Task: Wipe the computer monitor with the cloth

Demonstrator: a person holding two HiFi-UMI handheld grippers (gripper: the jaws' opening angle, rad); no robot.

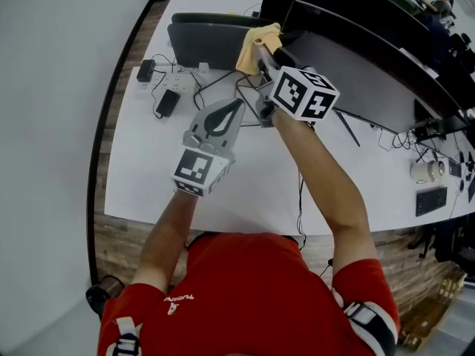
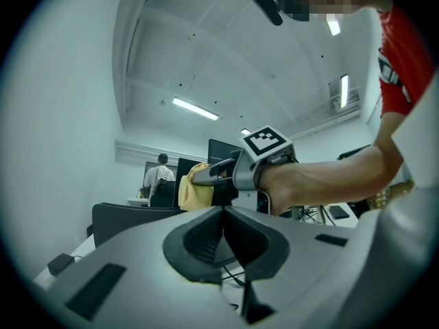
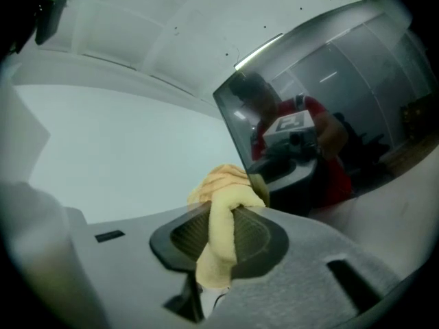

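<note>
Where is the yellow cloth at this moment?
In the head view, the yellow cloth is at the top centre. The right gripper clamps it at the left edge of the monitor, above the white desk.

crumpled yellow cloth (image 1: 249,50), at the left edge of the dark, upright monitor (image 1: 364,76)

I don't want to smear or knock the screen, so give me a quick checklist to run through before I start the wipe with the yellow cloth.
1. Grip: ok, the right gripper is shut on the yellow cloth.
2. Start point: ok, the cloth sits at the left edge of the monitor.
3. Cloth pressing on it: cannot tell.
4. Other tool out of the way: ok, the left gripper has its jaws together, empty, above the table.
5. Stroke clear of the cables: ok, they lie on the table below.
</note>
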